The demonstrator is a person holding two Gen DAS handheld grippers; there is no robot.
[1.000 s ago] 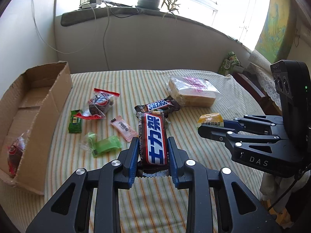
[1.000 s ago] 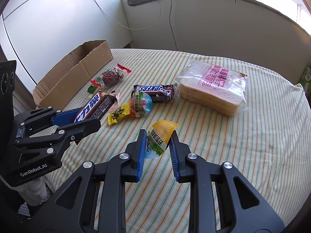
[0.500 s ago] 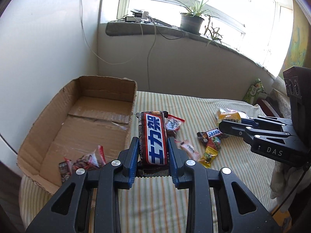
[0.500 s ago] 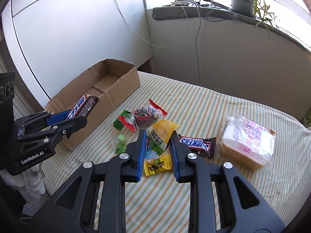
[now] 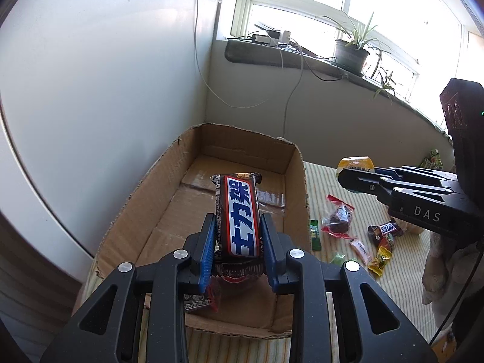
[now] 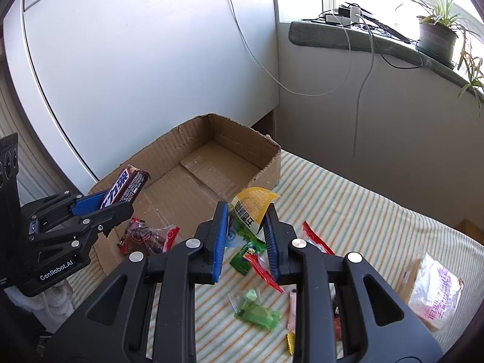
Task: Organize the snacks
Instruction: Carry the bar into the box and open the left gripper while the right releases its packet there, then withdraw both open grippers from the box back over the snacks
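My left gripper (image 5: pixel 237 233) is shut on a brown chocolate bar (image 5: pixel 237 214) with a red, white and blue label, held above the open cardboard box (image 5: pixel 298 181). From the right wrist view the same bar (image 6: pixel 124 189) sticks out of the left gripper (image 6: pixel 119 202) over the box's near end (image 6: pixel 211 163). My right gripper (image 6: pixel 246 224) is shut on a small yellow and green snack packet (image 6: pixel 251 208), above the striped cloth just right of the box. That packet (image 5: pixel 355 163) also shows in the left wrist view, in the right gripper (image 5: pixel 348 178).
A red wrapped snack (image 6: pixel 145 236) lies inside the box. Loose snacks on the striped cloth (image 6: pixel 363 211): a green candy (image 6: pixel 257 313), a red-edged packet (image 5: pixel 335 220), a small chocolate bar (image 5: pixel 387 230), a bagged bread (image 6: pixel 435 287). A wall and a windowsill with cables and a plant (image 6: pixel 438 34) stand behind.
Both grippers have swung left from over the loose snacks toward the box, each keeping its snack. The chocolate bar now hangs over the box; the box fills much more of both views.
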